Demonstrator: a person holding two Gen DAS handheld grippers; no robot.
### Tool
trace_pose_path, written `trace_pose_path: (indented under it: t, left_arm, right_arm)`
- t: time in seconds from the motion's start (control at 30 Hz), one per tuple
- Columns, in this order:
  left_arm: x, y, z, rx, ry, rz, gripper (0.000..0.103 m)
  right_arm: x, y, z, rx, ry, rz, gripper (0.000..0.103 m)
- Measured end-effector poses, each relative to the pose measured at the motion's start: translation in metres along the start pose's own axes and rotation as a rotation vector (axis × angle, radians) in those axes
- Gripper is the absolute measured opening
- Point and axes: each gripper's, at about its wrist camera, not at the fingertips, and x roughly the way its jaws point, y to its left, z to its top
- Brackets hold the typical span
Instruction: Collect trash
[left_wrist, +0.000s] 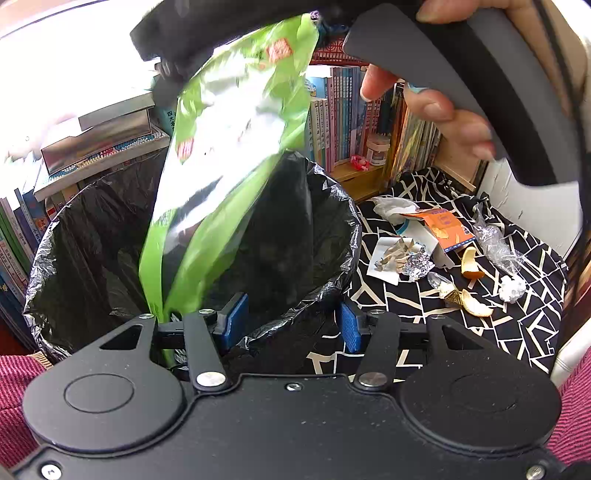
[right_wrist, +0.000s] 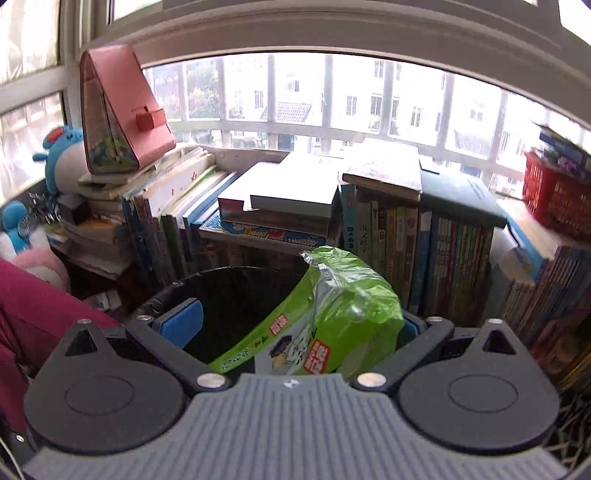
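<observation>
Only the left wrist view showed the litter still lying on the black-and-white patterned cloth (left_wrist: 524, 280) at the right of the frame: orange peel (left_wrist: 471, 264), crumpled foil (left_wrist: 417, 264), an orange snack packet (left_wrist: 445, 227), a white paper ball (left_wrist: 511, 288) and clear plastic wrap (left_wrist: 495, 240). It also showed a person's hand (left_wrist: 439, 107) on the grey handle of the right gripper (left_wrist: 236, 48) across the top of the frame. Only the right wrist view showed the window, a red basket (right_wrist: 554, 199) at far right and a red triangular case (right_wrist: 118, 110) at upper left.

The left gripper (left_wrist: 290, 325) had its blue pads (left_wrist: 234, 319) parted and empty, at the near rim of the black-lined bin (left_wrist: 92, 240). The right gripper's (right_wrist: 299, 328) fingers stood wide apart; the green snack bag (right_wrist: 332, 317) lay between them and hid the right pad, so I cannot tell whether anything pressed on it. In the left view the blurred bag (left_wrist: 229, 166) hung from the upper centre down into the bin's mouth.

Rows and stacks of books (right_wrist: 424, 251) crowded behind the bin (right_wrist: 236, 295), with plush toys (right_wrist: 62, 158) at the left edge.
</observation>
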Motion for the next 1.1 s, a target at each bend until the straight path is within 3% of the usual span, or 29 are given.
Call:
trace_pose_path:
  t: [0.1, 0.17, 0.2, 0.23, 0.3, 0.53, 0.63, 0.73, 0.97, 1.1]
  left_arm:
    - [0.001, 0.001, 0.000, -0.002, 0.001, -0.003, 0.049]
    - [0.001, 0.000, 0.000, -0.003, 0.001, -0.005, 0.049]
    - [0.001, 0.000, 0.000, -0.004, 0.002, -0.006, 0.049]
    - [0.001, 0.001, 0.000, -0.004, 0.003, -0.006, 0.049]
    - [0.001, 0.001, 0.000, -0.004, 0.002, -0.006, 0.049]
    - [0.000, 0.001, 0.000, -0.006, 0.002, -0.007, 0.050]
    - [-0.001, 0.001, 0.001, -0.007, 0.003, -0.009, 0.050]
    - [-0.001, 0.001, 0.001, -0.008, 0.003, -0.009, 0.050]
    - [-0.001, 0.002, 0.001, -0.008, 0.003, -0.009, 0.050]
    - [-0.001, 0.002, 0.001, -0.007, 0.002, -0.009, 0.050]
  right_arm:
    - [0.006, 0.020, -0.002, -0.187, 0.026, -0.090, 0.103]
    - [0.006, 0.029, -0.003, -0.240, 0.048, -0.038, 0.103]
    - [0.004, 0.031, -0.003, -0.245, 0.064, 0.036, 0.103]
    - [0.003, 0.032, -0.002, -0.237, 0.079, 0.115, 0.103]
    - [0.007, 0.029, 0.001, -0.201, 0.129, 0.193, 0.103]
    - [0.021, 0.004, 0.017, 0.012, 0.314, 0.229, 0.103]
    - [0.020, 0.004, 0.020, 0.007, 0.329, 0.221, 0.103]
    - [0.012, 0.007, 0.021, -0.023, 0.316, 0.269, 0.103]
    - [0.001, 0.029, 0.017, -0.246, 0.366, 0.292, 0.103]
    - [-0.006, 0.015, 0.021, -0.162, 0.320, 0.375, 0.103]
